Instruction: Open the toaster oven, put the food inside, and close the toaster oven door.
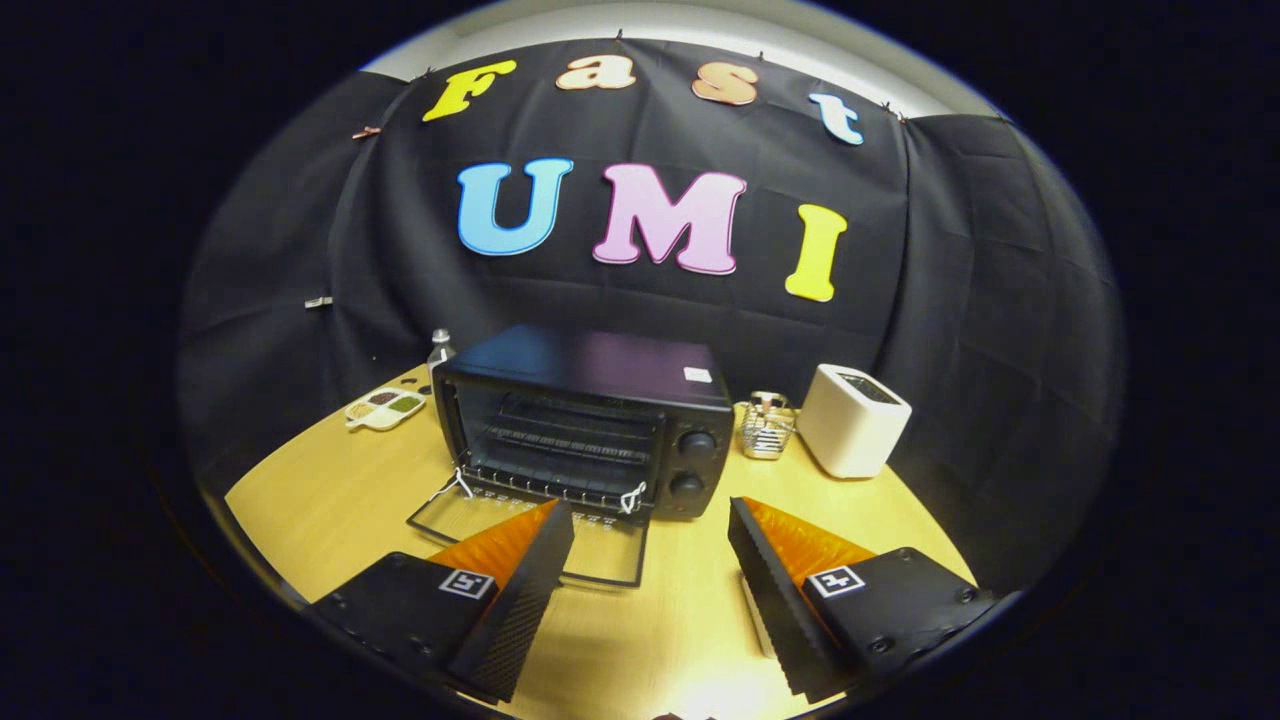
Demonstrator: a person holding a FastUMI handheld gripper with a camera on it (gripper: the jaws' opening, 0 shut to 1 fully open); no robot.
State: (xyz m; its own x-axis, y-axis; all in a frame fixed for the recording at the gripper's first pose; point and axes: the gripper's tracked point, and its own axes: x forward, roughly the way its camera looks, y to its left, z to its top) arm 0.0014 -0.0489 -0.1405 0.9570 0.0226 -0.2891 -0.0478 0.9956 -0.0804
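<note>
A black toaster oven stands on the wooden table just beyond my fingers. Its glass door is folded down flat onto the table, and the wire rack inside shows bare. Two dark knobs sit on its right panel. My gripper hovers in front of the oven, open wide with nothing between the fingers. The left finger overlaps the lowered door's right part. No food item is clearly visible near the fingers.
A white divided dish with small portions lies left of the oven, with a clear bottle behind it. Right of the oven stand a small wire basket and a white toaster. Black cloth walls close off the back.
</note>
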